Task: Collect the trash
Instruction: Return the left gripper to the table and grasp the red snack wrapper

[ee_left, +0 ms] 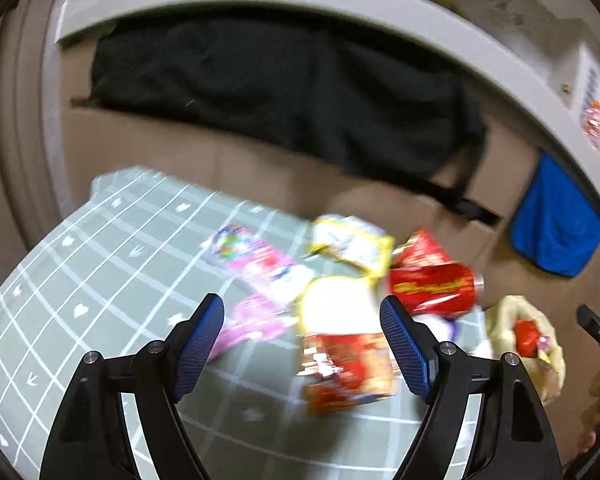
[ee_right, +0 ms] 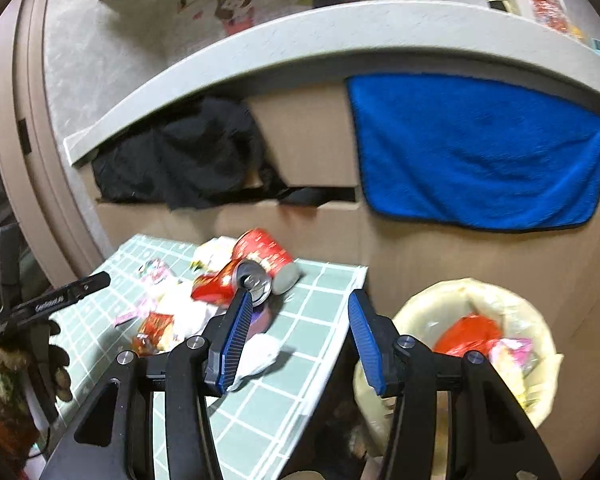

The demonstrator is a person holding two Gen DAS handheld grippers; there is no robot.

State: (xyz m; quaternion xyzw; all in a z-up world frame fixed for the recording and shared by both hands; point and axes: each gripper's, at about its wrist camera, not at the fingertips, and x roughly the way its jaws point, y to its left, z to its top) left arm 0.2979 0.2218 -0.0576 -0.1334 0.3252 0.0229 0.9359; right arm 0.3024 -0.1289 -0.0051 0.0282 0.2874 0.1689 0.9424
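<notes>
Bench (ee_right: 324, 280): green cloth with a white grid, set against a brown cabinet front.

Trash heap: clustered at the bench's far end, near the edge toward the bin.
- Can (ee_right: 230, 282), red with yellow lettering, too blurred to read. It lay on its side, long axis running across the bench, its open silver top facing the right wrist camera.
- Cup (ee_right: 266, 252), red, tipped on its side just behind the can and touching it, grey base toward the bin side.
- Pink wrappers (ee_left: 256, 264), printing unreadable.
- Yellow wrapper (ee_left: 354, 246), crumpled, beyond the pink ones.
- Red-and-white packet (ee_left: 344, 364), flat, nearest the left wrist camera; print smeared.
- White paper (ee_right: 260, 354), crumpled, at the near edge of the heap.

Bin (ee_right: 416, 312): pale liner, standing on the floor beside the bench. It held a red wrapper (ee_right: 470, 330) and a pink one.

Left gripper (ee_left: 302, 346): fingers wide apart, nothing between them, poised over the red-and-white packet. In the right wrist view its black side bore white lettering, not legible.

Right gripper (ee_right: 298, 340): fingers apart and empty, over the bench's edge between heap and bin.

Background: blue towel (ee_right: 476, 152) and black cloth (ee_right: 188, 152) hanging under a grey ledge; cartoon stickers on the wall above.
</notes>
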